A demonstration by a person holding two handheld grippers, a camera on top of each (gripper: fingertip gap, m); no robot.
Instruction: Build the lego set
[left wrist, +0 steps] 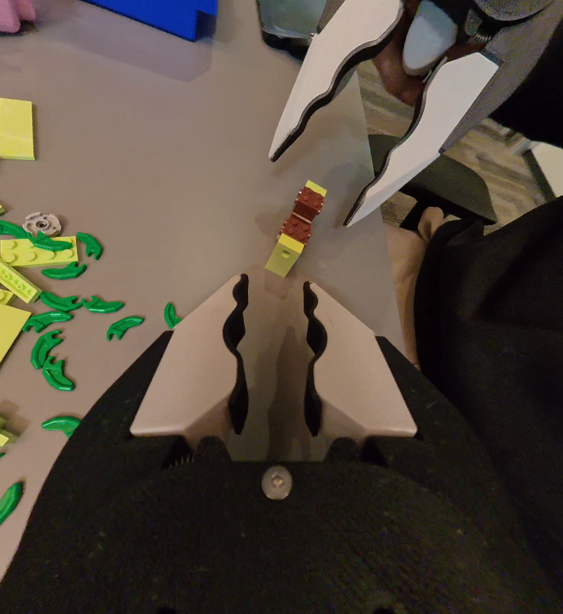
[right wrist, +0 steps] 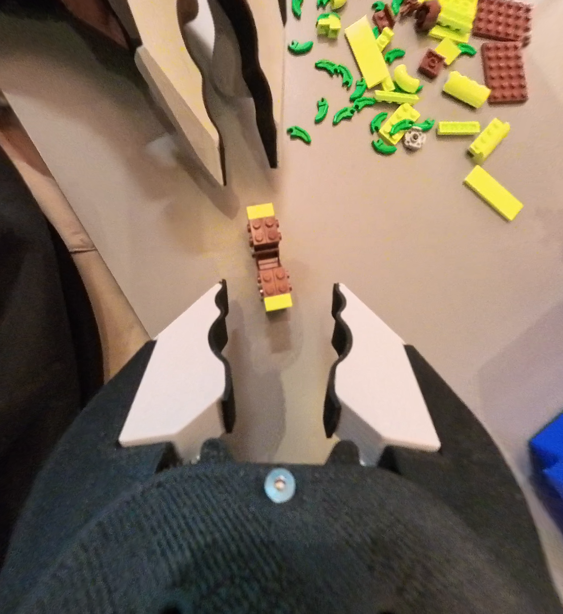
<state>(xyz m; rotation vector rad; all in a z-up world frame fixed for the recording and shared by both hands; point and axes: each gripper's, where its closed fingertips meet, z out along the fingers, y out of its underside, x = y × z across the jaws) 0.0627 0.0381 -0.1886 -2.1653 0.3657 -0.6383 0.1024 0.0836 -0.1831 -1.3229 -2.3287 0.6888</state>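
Both tools hang spread over a small brown and lime assembly

Nearest the left wrist camera, the left tool point(left wrist: 275, 282) shows pale wedge-shaped fingers with wavy black inner edges, set apart with nothing between them. Just past its tips the lego assembly point(left wrist: 296, 227) lies flat on the grey counter point(left wrist: 173, 166): two studded reddish-brown blocks joined by a narrow hinge-like middle, each end capped by a smooth lime-yellow brick. From the opposite side the right tool point(right wrist: 278, 287) also stands spread and empty, the assembly's near yellow end sitting just beyond its fingertips. No readable writing shows on any piece. Well apart from the assembly lies a loose scatter: glossy green curved leaf pieces point(right wrist: 340, 71), lime-yellow plates and tiles point(right wrist: 493, 192), a small grey round piece point(left wrist: 42, 224), and brown studded plates point(right wrist: 504, 71). A blue block point(right wrist: 562, 465) sits at the counter's edge
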